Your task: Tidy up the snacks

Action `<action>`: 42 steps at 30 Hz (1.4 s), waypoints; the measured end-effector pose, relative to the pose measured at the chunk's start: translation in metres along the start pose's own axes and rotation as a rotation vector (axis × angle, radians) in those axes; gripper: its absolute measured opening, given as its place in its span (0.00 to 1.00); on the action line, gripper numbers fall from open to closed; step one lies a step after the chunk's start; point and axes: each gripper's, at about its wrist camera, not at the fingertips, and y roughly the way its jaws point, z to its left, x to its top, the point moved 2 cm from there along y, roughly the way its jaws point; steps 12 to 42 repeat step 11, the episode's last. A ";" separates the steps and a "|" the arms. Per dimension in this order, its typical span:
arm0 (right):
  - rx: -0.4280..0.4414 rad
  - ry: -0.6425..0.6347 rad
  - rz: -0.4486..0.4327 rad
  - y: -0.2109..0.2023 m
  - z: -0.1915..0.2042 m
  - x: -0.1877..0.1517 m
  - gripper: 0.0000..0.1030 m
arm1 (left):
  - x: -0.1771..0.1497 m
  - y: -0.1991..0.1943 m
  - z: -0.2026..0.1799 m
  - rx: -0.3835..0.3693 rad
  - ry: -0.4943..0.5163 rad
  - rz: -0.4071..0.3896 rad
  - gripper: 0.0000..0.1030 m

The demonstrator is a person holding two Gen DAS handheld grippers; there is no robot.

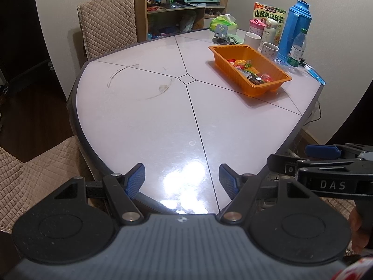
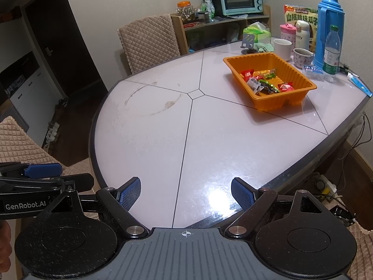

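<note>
Holding nothing: left gripper [image 1: 181, 182] and right gripper [image 2: 186, 194], both wide open above the near desk [image 2: 163, 140] edge. Small foil-wrapped snacks [image 2: 265, 80] lie in a ribbed orange plastic tray [image 2: 300, 74] far right; likely light, crinkly, slippery; pinch across the wrapper's middle.

Overhead lamp glares white off my near table [image 1: 181, 182] top in both views. Room evenly lit, dim at left doorway. Soft shadow beside orange tray [image 2: 275, 102]. Fisheye bends edges; corners vignetted black.
</note>
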 end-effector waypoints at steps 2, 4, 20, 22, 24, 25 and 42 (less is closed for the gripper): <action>0.000 0.001 -0.001 -0.002 -0.001 -0.001 0.82 | 0.000 0.000 0.000 -0.001 0.001 0.000 0.66; -0.001 0.001 -0.001 -0.002 -0.001 -0.001 0.82 | 0.000 0.000 -0.001 -0.002 0.001 0.000 0.66; -0.008 0.006 -0.007 -0.004 -0.002 -0.003 0.82 | 0.000 0.001 -0.001 -0.011 0.005 0.004 0.68; -0.008 0.006 -0.007 -0.004 -0.002 -0.003 0.82 | 0.000 0.001 -0.001 -0.011 0.005 0.004 0.68; -0.008 0.006 -0.007 -0.004 -0.002 -0.003 0.82 | 0.000 0.001 -0.001 -0.011 0.005 0.004 0.68; -0.008 0.006 -0.007 -0.004 -0.002 -0.003 0.82 | 0.000 0.001 -0.001 -0.011 0.005 0.004 0.68; -0.008 0.006 -0.007 -0.004 -0.002 -0.003 0.82 | 0.000 0.001 -0.001 -0.011 0.005 0.004 0.68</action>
